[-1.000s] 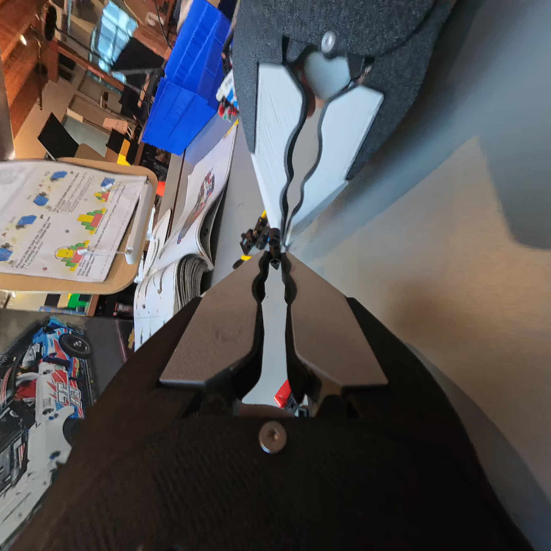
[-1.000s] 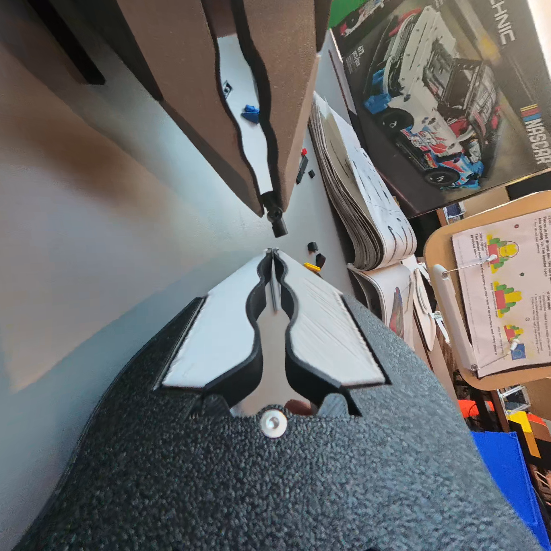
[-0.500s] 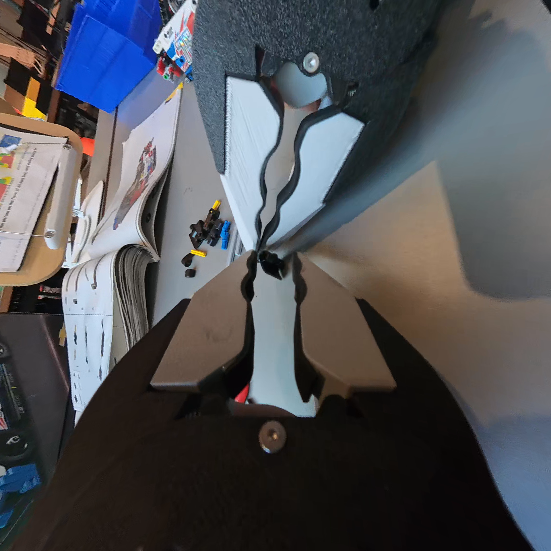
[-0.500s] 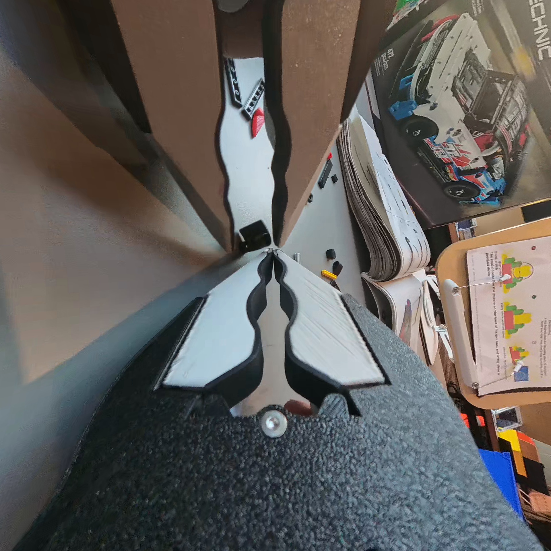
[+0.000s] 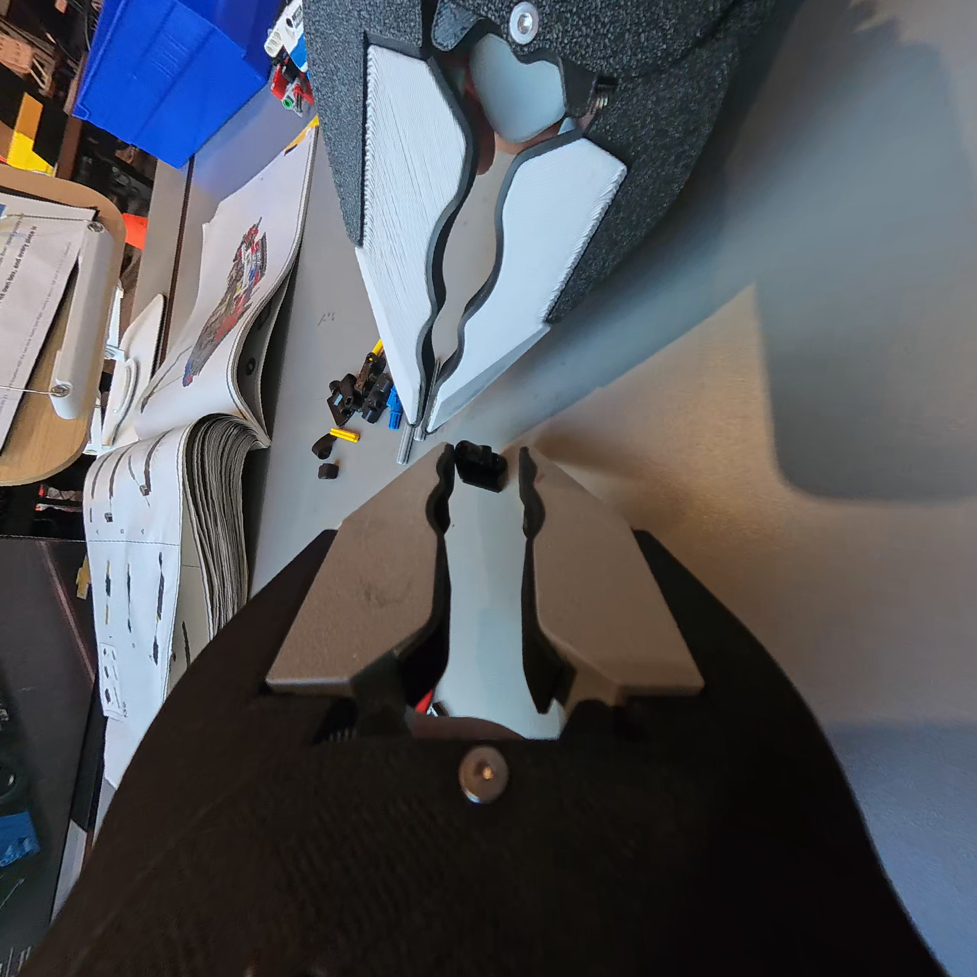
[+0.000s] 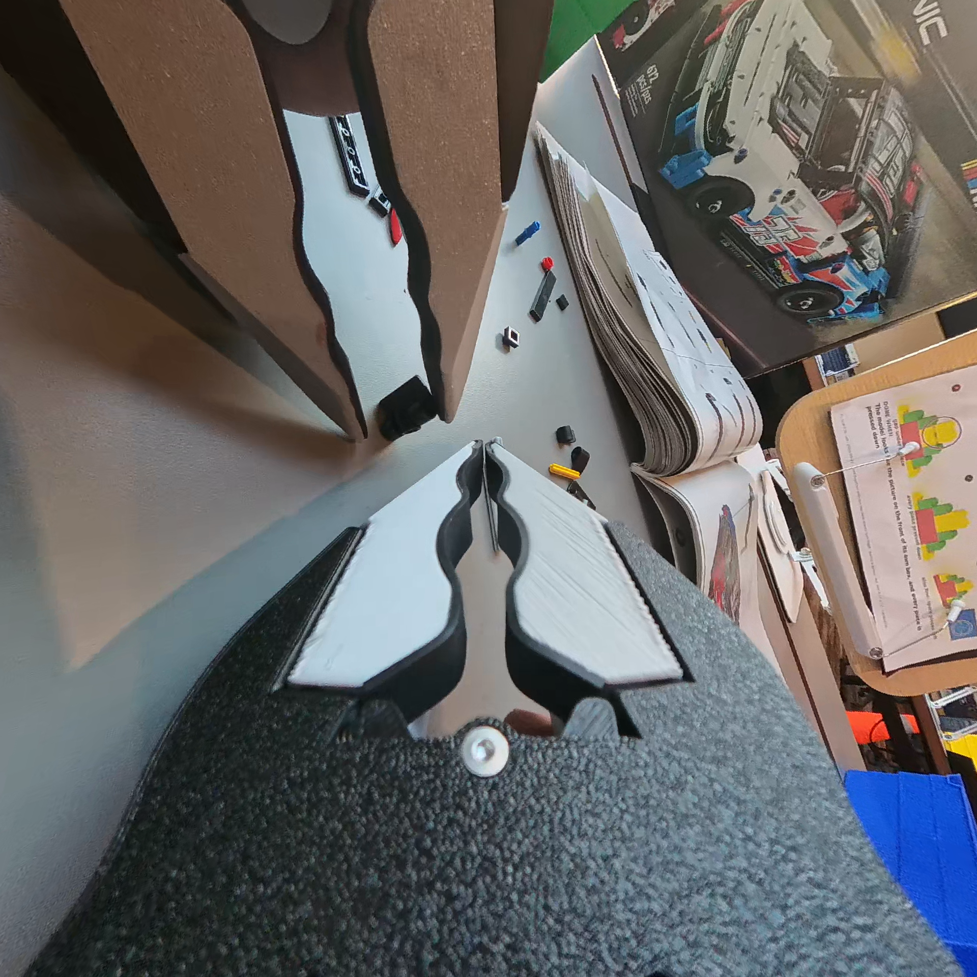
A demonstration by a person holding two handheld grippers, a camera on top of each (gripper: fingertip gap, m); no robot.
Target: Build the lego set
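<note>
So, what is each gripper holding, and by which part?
Right gripper pinches a thin grey axle by its shaft, one end protruding. Left gripper is open; black piece sits unclamped between its jaws.

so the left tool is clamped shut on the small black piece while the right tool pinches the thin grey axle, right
Not quite: the left tool is open, and the small black piece sits loose between its tips, as the left wrist view shows. The right tool does pinch the thin grey axle.
</note>
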